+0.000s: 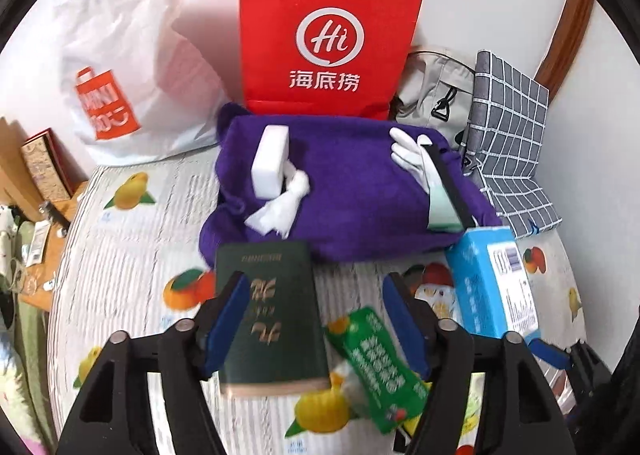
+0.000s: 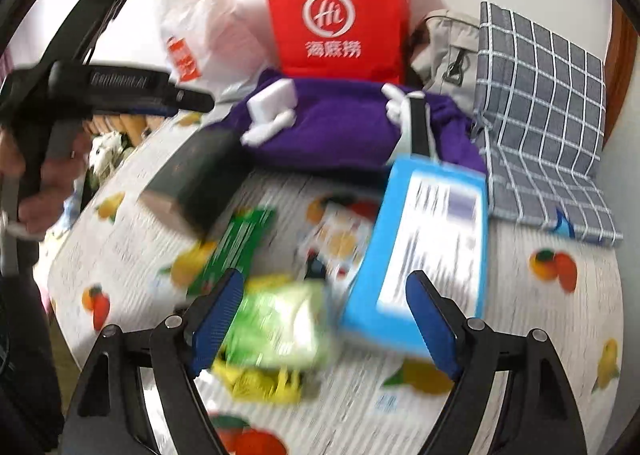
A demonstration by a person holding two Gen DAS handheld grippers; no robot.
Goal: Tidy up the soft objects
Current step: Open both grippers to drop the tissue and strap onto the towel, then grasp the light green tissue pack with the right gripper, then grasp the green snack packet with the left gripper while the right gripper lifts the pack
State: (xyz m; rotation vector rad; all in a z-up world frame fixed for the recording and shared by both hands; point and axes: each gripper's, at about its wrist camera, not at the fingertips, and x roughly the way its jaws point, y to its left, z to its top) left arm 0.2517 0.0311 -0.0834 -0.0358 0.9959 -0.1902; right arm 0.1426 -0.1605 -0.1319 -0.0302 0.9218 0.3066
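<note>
A purple cloth (image 1: 352,191) lies bunched at the back of the table, carrying a white sponge block (image 1: 272,163), a crumpled white tissue (image 1: 280,211) and a white glove (image 1: 412,159). My left gripper (image 1: 316,321) is open above a dark green book (image 1: 272,319) and a green packet (image 1: 376,363), and its pads do not press on either. My right gripper (image 2: 325,321) stands open over a blurred pale green packet (image 2: 280,327), with a blue box (image 2: 424,247) by its right finger. The purple cloth (image 2: 344,123) lies beyond both.
A red paper bag (image 1: 328,35) and a white plastic bag (image 1: 120,67) stand against the wall. A grey bag (image 1: 436,95) and a grey checked cloth (image 1: 512,135) sit at the back right. The table's fruit-printed cover (image 1: 120,255) ends at the left. A hand (image 2: 44,175) holds the left tool.
</note>
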